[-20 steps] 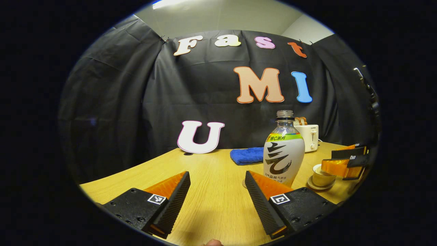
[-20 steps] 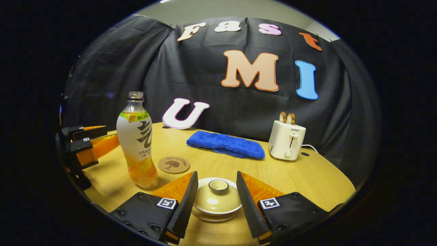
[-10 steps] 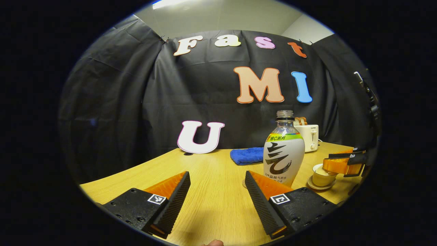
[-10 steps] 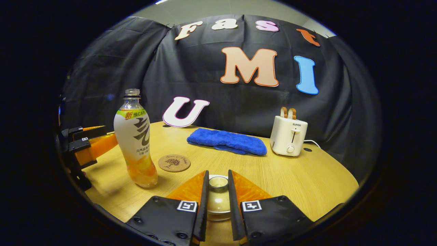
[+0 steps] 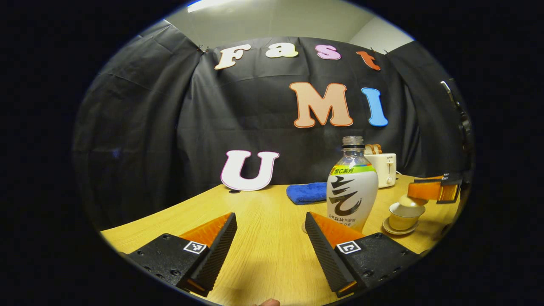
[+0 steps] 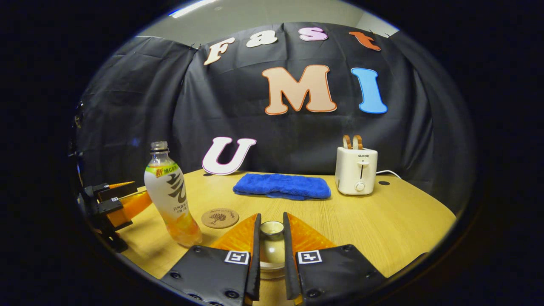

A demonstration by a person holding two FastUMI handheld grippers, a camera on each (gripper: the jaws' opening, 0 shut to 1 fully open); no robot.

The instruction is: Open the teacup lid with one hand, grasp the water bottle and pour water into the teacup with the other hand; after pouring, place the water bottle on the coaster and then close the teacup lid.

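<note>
In the right gripper view, the right gripper [image 6: 270, 255] is seen closed on the knob of the cream ceramic teacup lid [image 6: 272, 248], both black ribbed fingers pressed against it at 6 o'clock. In the left gripper view that gripper [image 5: 433, 192] is seen at 3 o'clock with the lid [image 5: 409, 201] raised just above the cream teacup [image 5: 403, 216] on its saucer; whether lid and rim are fully apart cannot quite be told. The left gripper [image 5: 270, 238] is held wide open over the yellow wooden table [image 5: 263, 255], with nothing between its fingers. The clear plastic water bottle with orange drink [image 6: 171, 195] stands upright, uncapped, at 8 o'clock in the right gripper view, just beside the round cork coaster [image 6: 219, 218]. A folded blue towel [image 6: 282, 187] and a white toaster [image 6: 356, 170] lie farther back.
</note>
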